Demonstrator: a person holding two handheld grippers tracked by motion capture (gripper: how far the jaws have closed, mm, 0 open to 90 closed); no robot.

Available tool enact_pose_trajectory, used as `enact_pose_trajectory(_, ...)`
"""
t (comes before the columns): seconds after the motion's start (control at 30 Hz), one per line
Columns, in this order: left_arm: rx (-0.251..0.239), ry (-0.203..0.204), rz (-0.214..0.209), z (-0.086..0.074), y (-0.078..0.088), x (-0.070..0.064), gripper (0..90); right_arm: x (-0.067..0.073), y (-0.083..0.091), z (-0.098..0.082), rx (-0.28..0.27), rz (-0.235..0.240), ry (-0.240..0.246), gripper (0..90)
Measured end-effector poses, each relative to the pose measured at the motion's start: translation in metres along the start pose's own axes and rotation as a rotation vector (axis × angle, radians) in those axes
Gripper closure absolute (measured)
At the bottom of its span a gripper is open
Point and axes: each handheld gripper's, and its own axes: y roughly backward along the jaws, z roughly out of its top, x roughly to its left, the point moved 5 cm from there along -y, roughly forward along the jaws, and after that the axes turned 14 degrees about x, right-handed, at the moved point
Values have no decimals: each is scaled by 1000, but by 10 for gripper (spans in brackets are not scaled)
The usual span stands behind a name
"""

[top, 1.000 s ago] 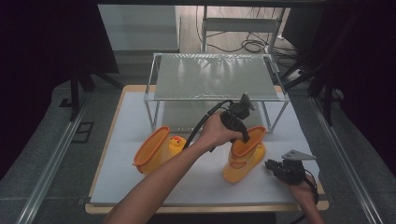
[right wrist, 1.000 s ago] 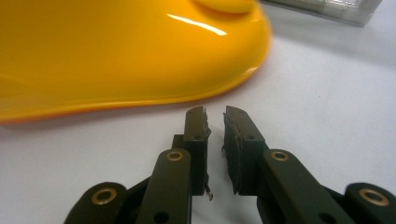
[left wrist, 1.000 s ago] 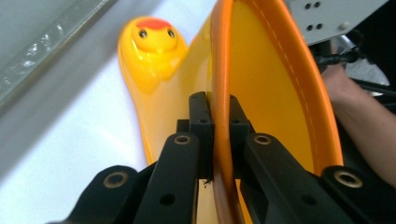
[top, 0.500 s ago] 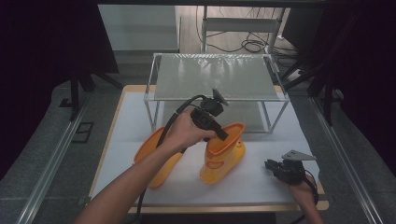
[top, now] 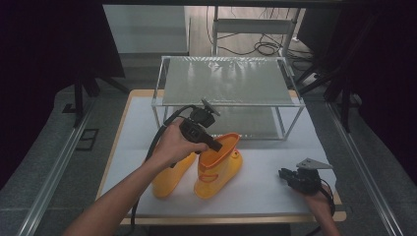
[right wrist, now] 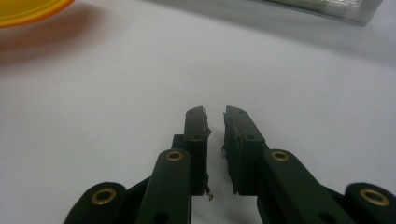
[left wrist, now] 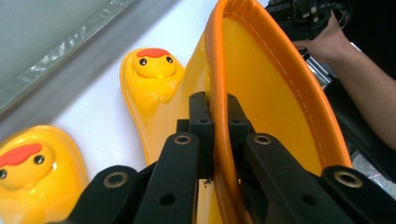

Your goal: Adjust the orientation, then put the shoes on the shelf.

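White covers the surface [top: 275,172], with a wire shelf [top: 226,81] at the back of it, beyond the left claw [left wrist: 218,105]. That claw is clamped on the orange rim of the right boot [top: 219,167], which stands upright right under it with its duck toe pointing away, and the other boot [top: 169,174] stands just beside it on the claw's left. Well off to the side, the right claw [right wrist: 215,116] rests low over bare white with its jaws a little apart, holding nothing.
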Motion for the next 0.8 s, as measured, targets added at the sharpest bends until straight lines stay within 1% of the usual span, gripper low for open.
enact_pose_trajectory(0.03, 2, -3, 7, -2, 1, 1, 864, 0, 0, 0, -1, -1, 1, 785)
enact_pose_trajectory(0.3, -13, 6, 9, -11, 5, 8, 864, 0, -1, 0, -1, -3, 1, 784)
enact_pose_trajectory(0.37, -18, 6, 8, -14, 7, 7, 864, 0, -1, 0, -3, -3, 0, 785)
enact_pose_trajectory(0.53, -32, 7, 23, -18, 13, 6, 864, 0, 0, 1, -6, -4, -2, 784)
enact_pose_trajectory(0.6, -35, 12, 30, -22, 16, 8, 864, 1, 0, 2, -6, -3, 0, 784)
enact_pose_trajectory(0.8, -36, 21, 41, -30, 18, 12, 864, 1, -1, 1, -3, -2, 1, 784)
